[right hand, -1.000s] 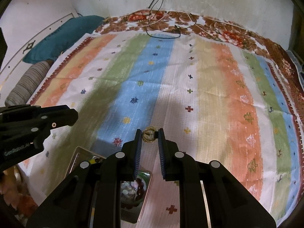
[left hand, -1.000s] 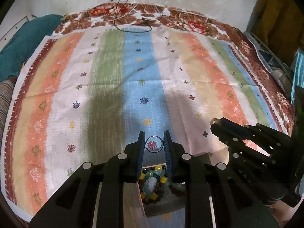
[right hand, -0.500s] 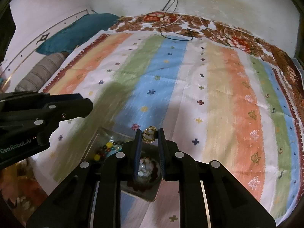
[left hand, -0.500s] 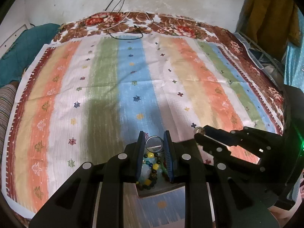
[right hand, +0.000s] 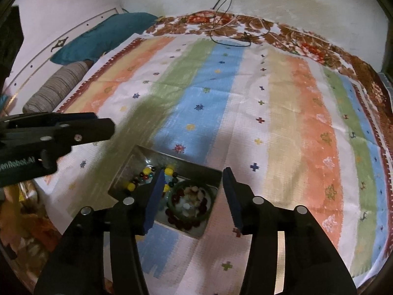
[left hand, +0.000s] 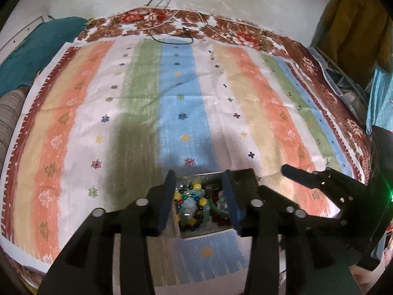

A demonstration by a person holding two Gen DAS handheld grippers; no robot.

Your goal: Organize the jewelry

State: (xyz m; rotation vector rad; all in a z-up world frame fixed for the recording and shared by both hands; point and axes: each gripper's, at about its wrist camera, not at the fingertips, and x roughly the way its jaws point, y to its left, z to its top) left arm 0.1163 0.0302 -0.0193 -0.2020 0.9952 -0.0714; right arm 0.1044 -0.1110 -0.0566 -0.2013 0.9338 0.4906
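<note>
Right wrist: metal tray (right hand: 137,162) holds beaded bracelets (right hand: 147,174); both tongs (right hand: 194,196) (left hand: 200,198) spread, empty.

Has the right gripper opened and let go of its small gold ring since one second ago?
Yes. The right gripper now gapes empty above the metal tray.

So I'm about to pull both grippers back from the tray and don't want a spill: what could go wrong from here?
1. The metal tray looks crowded; a finger of the open right gripper could snag the green bangle while withdrawing.
2. The open left gripper hangs over the beaded bracelet and may catch it.
</note>
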